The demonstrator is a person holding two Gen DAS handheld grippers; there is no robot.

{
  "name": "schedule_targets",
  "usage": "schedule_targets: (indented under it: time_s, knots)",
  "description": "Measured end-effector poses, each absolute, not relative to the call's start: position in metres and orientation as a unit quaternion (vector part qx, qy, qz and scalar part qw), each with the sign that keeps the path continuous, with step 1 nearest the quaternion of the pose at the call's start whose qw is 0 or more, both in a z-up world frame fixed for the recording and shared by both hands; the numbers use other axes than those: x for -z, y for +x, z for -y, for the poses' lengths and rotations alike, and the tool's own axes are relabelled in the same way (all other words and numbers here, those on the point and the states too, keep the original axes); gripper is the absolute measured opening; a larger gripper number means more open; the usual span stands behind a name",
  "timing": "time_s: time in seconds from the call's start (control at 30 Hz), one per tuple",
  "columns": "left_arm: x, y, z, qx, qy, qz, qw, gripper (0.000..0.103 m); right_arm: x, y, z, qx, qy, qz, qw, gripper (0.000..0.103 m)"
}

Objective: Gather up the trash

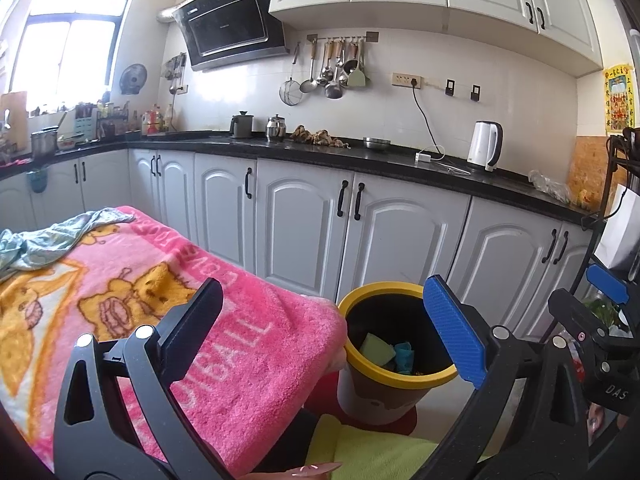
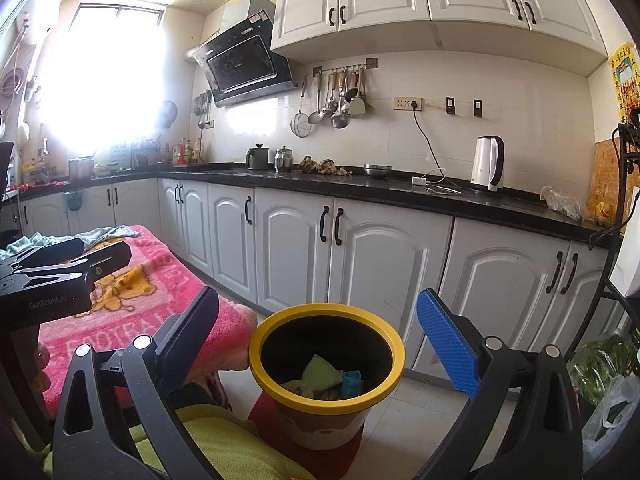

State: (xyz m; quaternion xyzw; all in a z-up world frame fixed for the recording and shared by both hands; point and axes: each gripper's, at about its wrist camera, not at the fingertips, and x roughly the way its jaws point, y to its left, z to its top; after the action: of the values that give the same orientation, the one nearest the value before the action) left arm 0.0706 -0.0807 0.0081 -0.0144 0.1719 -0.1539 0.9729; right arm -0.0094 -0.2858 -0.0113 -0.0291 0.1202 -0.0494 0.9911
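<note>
A yellow-rimmed trash bin [image 1: 362,295] [image 2: 256,372] stands on a red stool beside the table. Green and blue scraps [image 1: 376,350] [image 2: 320,372] lie inside it. My left gripper [image 1: 324,320] is open and empty, over the pink blanket's corner and the bin. My right gripper [image 2: 318,330] is open and empty, held just above and in front of the bin's mouth. The right gripper also shows at the right edge of the left wrist view [image 1: 600,308]. The left gripper shows at the left of the right wrist view [image 2: 72,264].
A pink cartoon blanket [image 1: 132,280] [image 2: 132,292] covers the table, with a light blue-green cloth [image 1: 44,240] at its far end. White cabinets [image 1: 304,220] and a black counter [image 1: 360,160] with a kettle [image 1: 486,144] run behind. A black rack [image 2: 624,216] and bagged greens [image 2: 604,372] stand right.
</note>
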Motion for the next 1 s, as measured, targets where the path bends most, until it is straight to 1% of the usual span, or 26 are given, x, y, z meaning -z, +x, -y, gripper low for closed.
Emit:
schedule_targets:
  time_s: [1.0]
  knots:
    - [-0.0088,0.0713,0.0784,0.153,-0.015,-0.169,0.974,0.092,0.011,-0.0091,0.2864,0.05,-0.029,-0.12,0.991,0.097]
